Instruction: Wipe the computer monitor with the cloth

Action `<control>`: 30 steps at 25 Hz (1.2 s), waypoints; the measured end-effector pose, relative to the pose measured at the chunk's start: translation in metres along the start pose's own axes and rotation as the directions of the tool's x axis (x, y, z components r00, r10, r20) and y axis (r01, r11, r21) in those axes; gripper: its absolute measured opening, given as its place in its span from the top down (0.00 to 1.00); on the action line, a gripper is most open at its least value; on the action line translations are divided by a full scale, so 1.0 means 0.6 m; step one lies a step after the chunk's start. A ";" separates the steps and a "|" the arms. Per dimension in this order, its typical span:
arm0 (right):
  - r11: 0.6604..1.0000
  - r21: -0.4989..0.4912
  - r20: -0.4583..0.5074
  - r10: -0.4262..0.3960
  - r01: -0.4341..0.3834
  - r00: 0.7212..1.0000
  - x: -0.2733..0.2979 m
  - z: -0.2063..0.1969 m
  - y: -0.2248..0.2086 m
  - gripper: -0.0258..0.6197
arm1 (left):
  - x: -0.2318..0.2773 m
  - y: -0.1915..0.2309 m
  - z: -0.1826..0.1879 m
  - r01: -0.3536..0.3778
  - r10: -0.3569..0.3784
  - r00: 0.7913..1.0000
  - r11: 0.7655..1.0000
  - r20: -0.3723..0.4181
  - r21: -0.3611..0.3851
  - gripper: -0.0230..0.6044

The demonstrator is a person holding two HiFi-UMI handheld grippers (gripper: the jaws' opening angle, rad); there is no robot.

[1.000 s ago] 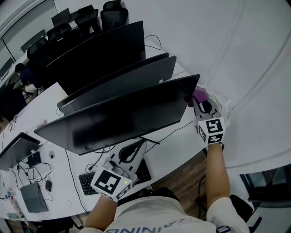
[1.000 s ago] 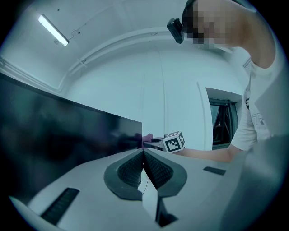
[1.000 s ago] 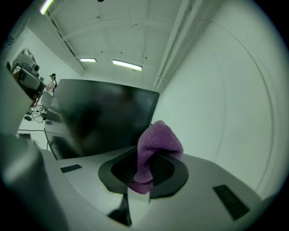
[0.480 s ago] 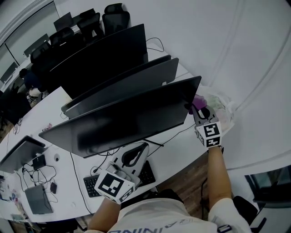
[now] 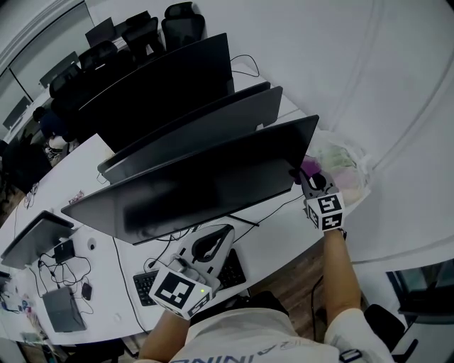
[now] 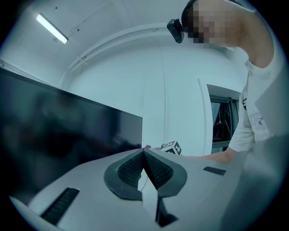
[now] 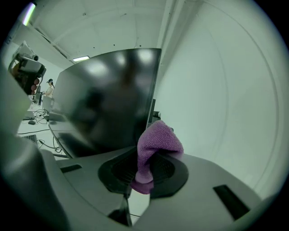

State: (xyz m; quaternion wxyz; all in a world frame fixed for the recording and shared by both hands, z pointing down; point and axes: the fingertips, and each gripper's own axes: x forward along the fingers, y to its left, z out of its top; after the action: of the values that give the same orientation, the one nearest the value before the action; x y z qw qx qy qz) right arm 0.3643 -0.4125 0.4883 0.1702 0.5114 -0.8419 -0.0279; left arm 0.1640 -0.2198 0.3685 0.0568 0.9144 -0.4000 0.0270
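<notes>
The nearest black monitor [image 5: 206,188] stands on the white desk [image 5: 277,237], screen facing me. My right gripper [image 5: 306,172] sits at its right edge, shut on a purple cloth [image 5: 309,167]. In the right gripper view the purple cloth [image 7: 153,146] sticks up between the jaws beside the monitor's [image 7: 108,103] right edge. My left gripper [image 5: 213,237] hangs low in front of the monitor, above the keyboard, with its jaws shut and nothing in them. In the left gripper view my left gripper [image 6: 143,155] points toward the dark screen [image 6: 58,122], and the right gripper's marker cube [image 6: 171,147] shows beyond.
Two more monitors [image 5: 191,124] stand behind the first. A black keyboard [image 5: 149,283] and cables lie on the desk in front. A crumpled plastic bag [image 5: 340,166] lies right of the monitor. Chairs [image 5: 177,21] and a person [image 5: 42,127] are far back left.
My right gripper with the cloth has slid slightly down along the monitor's right edge. The left gripper has hardly moved.
</notes>
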 end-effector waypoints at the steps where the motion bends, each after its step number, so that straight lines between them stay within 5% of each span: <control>1: 1.000 0.003 -0.009 0.003 -0.003 1.000 0.002 -0.008 0.003 0.87 | -0.001 0.000 -0.002 0.000 0.000 1.000 1.000 -0.003 -0.001 0.95; 13: 0.997 0.068 -0.108 0.045 -0.038 0.993 0.024 -0.114 0.024 0.87 | 0.006 0.002 -0.021 0.004 -0.004 0.999 1.000 -0.037 -0.009 0.95; 30: 0.991 0.122 -0.111 0.072 -0.058 0.991 0.029 -0.154 0.034 0.87 | 0.019 0.001 -0.040 0.017 -0.018 0.997 1.000 -0.069 -0.024 0.95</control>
State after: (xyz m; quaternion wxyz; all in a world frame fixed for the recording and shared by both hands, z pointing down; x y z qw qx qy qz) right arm 0.3685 -0.4063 0.5841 0.1883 0.4935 -0.8472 0.0573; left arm 0.1714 -0.2253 0.3935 0.0817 0.9156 -0.3901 0.0534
